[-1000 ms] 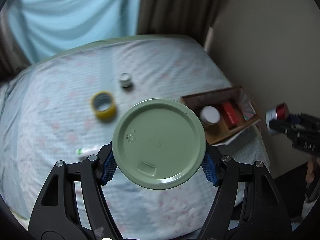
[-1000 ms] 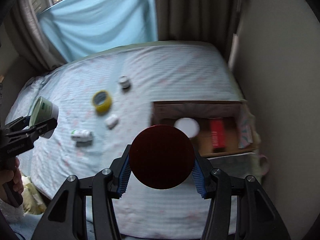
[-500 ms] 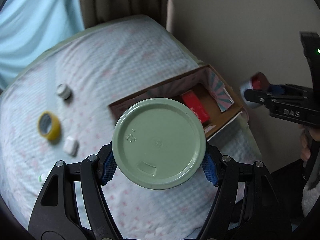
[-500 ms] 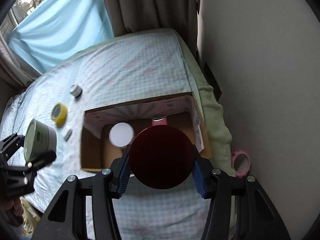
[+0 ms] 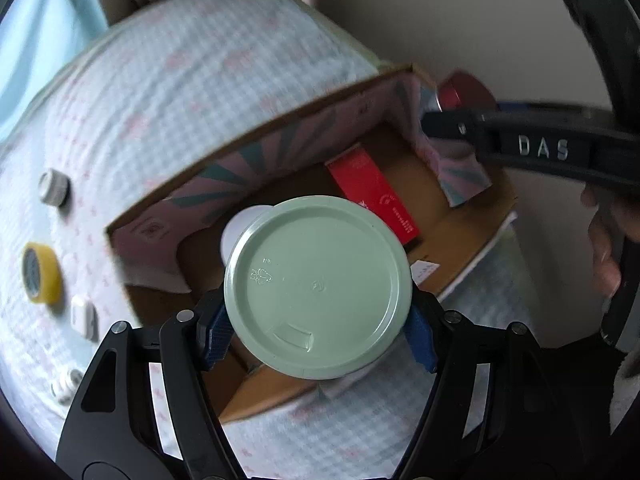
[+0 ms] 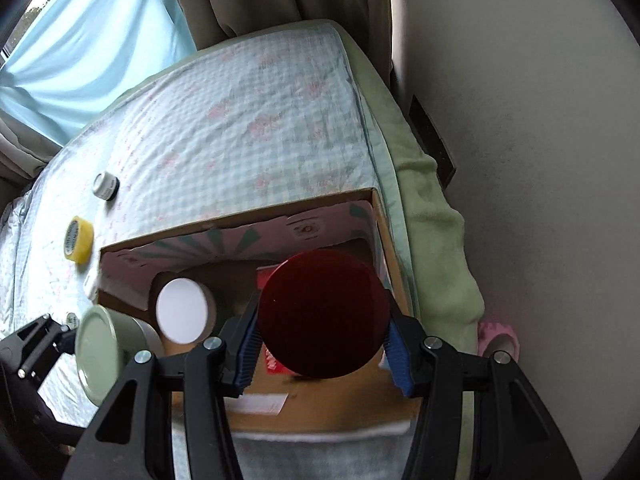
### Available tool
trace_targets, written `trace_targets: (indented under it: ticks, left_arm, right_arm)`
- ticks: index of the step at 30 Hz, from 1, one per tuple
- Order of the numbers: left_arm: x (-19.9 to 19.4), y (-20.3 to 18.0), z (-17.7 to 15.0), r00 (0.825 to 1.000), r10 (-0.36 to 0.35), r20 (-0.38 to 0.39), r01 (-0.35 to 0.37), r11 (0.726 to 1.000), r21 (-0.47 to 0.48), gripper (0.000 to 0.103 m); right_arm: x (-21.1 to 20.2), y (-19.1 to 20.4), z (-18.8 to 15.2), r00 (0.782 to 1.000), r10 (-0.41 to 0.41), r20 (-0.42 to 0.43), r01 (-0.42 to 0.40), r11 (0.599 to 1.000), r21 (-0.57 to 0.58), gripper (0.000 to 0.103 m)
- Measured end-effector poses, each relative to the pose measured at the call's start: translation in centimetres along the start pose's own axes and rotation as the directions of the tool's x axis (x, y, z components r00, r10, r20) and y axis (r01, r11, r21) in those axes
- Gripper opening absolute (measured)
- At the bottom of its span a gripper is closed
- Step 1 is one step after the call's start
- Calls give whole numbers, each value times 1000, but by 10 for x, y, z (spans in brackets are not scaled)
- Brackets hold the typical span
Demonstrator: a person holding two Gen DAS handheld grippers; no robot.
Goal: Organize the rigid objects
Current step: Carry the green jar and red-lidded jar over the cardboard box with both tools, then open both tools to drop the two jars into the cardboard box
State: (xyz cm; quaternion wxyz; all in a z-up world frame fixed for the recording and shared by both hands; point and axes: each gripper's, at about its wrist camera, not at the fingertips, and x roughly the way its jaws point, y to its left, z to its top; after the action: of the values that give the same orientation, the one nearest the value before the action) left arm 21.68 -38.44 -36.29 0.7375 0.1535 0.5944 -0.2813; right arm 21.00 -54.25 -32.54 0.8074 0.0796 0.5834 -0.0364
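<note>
My left gripper (image 5: 318, 334) is shut on a pale green round container (image 5: 318, 288), held over the near left part of an open cardboard box (image 5: 256, 148) on the bed. My right gripper (image 6: 323, 344) is shut on a dark red round can (image 6: 323, 314), which hangs over the box's (image 6: 236, 220) right half. Inside the box lie a red packet (image 5: 374, 192) and a white-lidded jar (image 6: 183, 310). The green container (image 6: 100, 356) also shows at the left of the right wrist view, and the red can (image 5: 460, 94) at the upper right of the left wrist view.
On the checked bedspread (image 6: 240, 120) left of the box lie a yellow tape roll (image 5: 40, 276), a small white jar (image 5: 54, 190), a white case (image 5: 84, 318) and a small bottle (image 5: 64, 386). A wall (image 6: 520, 120) stands close on the right. A pink roll (image 6: 498, 340) lies on the floor.
Both grippers have moved right and down, from over the bedspread to over the box, each still gripping its container. The box now fills the middle of both views.
</note>
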Motion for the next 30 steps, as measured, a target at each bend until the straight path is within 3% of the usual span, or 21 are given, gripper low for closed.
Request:
trace_targets:
  ticks: [7, 18, 19, 20, 21, 22, 23, 27, 30]
  left_arm:
    - [38, -2, 15, 998, 13, -64, -9, 998, 65, 68]
    - [47, -6, 17, 993, 15, -116, -3, 995, 103, 69]
    - [47, -5, 17, 993, 10, -117, 2, 995, 100, 81]
    - [45, -5, 19, 994, 5, -109, 6, 995, 99, 102]
    - [40, -5, 18, 996, -3, -90, 12, 995, 97, 103]
    - [36, -4, 18, 997, -17, -80, 25, 995, 96, 103]
    - [32, -4, 18, 997, -22, -75, 29, 995, 96, 103]
    - [26, 1, 15, 998, 0, -69, 7, 996, 94, 103]
    - [20, 7, 12, 998, -4, -62, 8, 998, 62, 103]
  right_arm:
    - [32, 2, 9, 1000, -26, 5, 27, 997, -74, 50]
    - [41, 5, 13, 999, -37, 11, 38, 996, -77, 50]
    - [40, 4, 13, 1000, -27, 11, 28, 997, -65, 52]
    - [38, 3, 12, 1000, -9, 20, 10, 998, -59, 57]
    - [34, 2, 12, 999, 26, 38, -24, 998, -53, 75]
    - [30, 2, 12, 995, 89, 45, -87, 995, -46, 99]
    - [27, 3, 13, 992, 116, 50, -114, 993, -43, 103]
    - [18, 12, 13, 996, 53, 78, -46, 994, -96, 103]
    - [16, 13, 13, 996, 61, 68, -54, 994, -97, 103]
